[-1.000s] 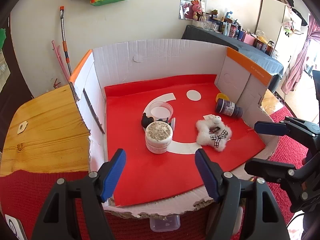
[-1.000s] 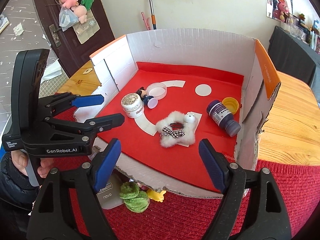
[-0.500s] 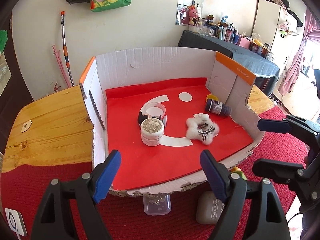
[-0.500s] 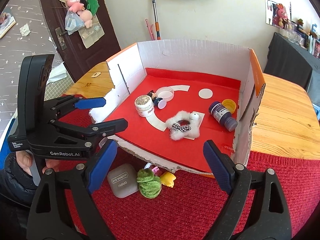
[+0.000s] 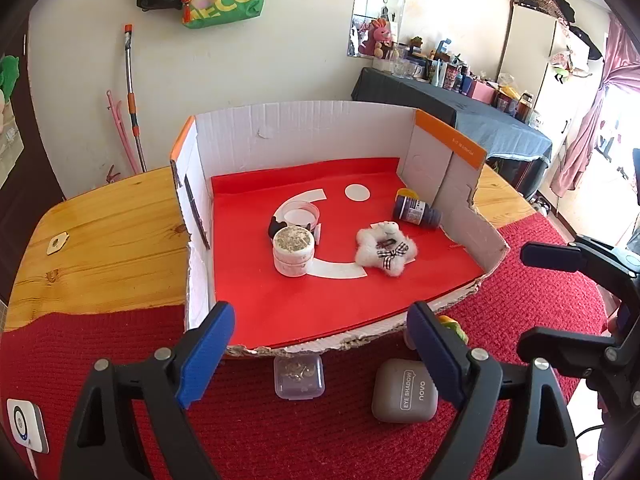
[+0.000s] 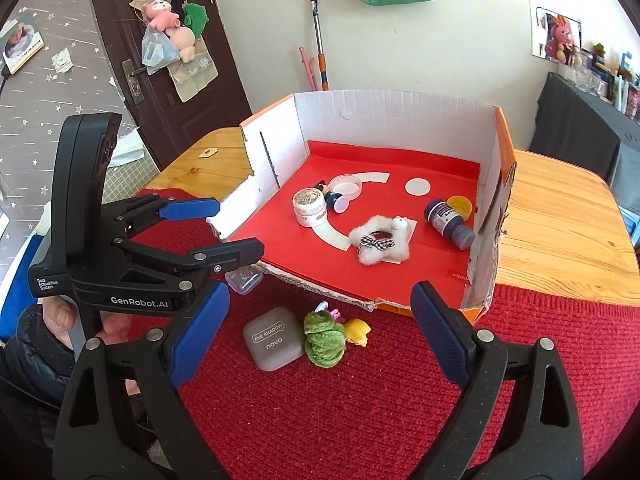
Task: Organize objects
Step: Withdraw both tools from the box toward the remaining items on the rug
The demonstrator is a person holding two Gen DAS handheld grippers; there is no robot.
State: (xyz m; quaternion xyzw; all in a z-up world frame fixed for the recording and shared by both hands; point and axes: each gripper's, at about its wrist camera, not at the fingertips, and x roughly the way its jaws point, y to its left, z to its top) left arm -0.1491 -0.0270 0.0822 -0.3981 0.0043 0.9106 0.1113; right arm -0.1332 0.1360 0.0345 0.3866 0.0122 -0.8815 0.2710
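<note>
A cardboard box (image 5: 224, 148) (image 6: 400, 116) with a red floor holds a white jar (image 5: 293, 249) (image 6: 309, 207), a fluffy white plush with a checked bow (image 5: 386, 249) (image 6: 380, 245), a dark bottle (image 5: 416, 211) (image 6: 448, 223) lying on its side, a yellow cap (image 6: 460, 204) and a clear lid (image 5: 298, 213). On the red cloth in front lie a grey eye-shadow case (image 5: 404, 391) (image 6: 274, 343), a clear small box (image 5: 299, 372), a green fuzzy toy (image 6: 324, 338) and a yellow toy (image 6: 357, 332). My left gripper (image 5: 320, 352) and right gripper (image 6: 320, 334) hover before the box, jaws opening, nothing between them.
The box stands on a wooden table (image 5: 100, 240) (image 6: 560, 216) partly covered by the red knitted cloth (image 6: 360, 408). A hand (image 6: 60, 320) holds the left gripper's body. A white device (image 5: 24, 426) lies at the cloth's left edge. A door and wall stand behind.
Both grippers have drawn back and up from the box, bringing the items on the cloth in front into view. Both sets of jaws have spread wider.
</note>
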